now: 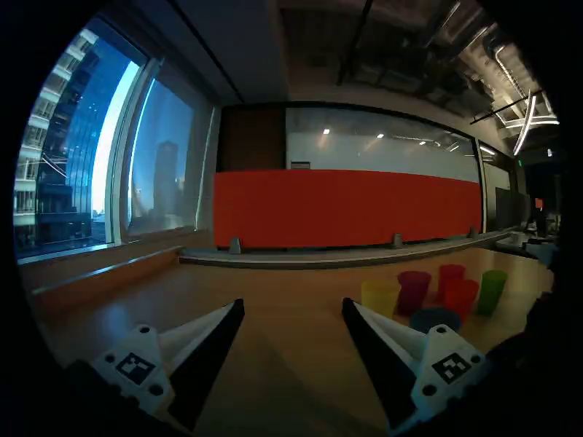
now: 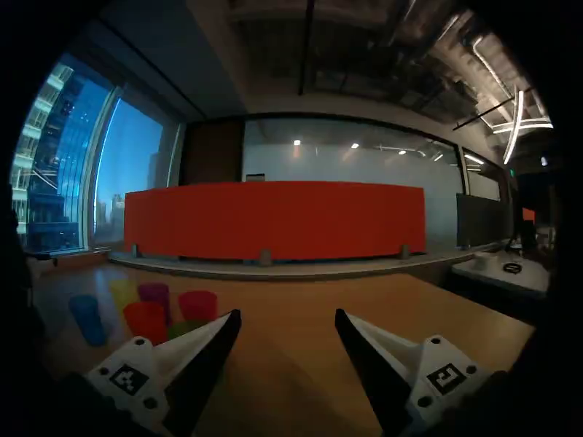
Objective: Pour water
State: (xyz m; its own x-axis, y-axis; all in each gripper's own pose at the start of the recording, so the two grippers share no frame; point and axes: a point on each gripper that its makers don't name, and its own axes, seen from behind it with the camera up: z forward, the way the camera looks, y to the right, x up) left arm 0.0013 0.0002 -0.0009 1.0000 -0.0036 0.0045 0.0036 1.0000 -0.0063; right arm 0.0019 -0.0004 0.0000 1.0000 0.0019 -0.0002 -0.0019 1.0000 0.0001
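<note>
Several plastic cups stand grouped on a wooden table. In the left gripper view they sit to the right: a yellow cup [image 1: 380, 296], a purple cup [image 1: 413, 290], two red cups [image 1: 460, 298], a green cup [image 1: 492, 290] and a blue cup [image 1: 433, 319] nearest. My left gripper [image 1: 293, 313] is open and empty, left of the cups. In the right gripper view the same cups sit at the left: blue cup [image 2: 88, 318], yellow cup [image 2: 122, 293], purple cup [image 2: 154, 295], red cups [image 2: 146, 321]. My right gripper [image 2: 286, 323] is open and empty, right of them.
The wooden table [image 1: 291, 291] ends at a low red partition [image 1: 342, 207] along its far side. Tall windows [image 1: 80, 160] stand at the left. A white desk [image 2: 503, 273] with small items lies off the table's right end.
</note>
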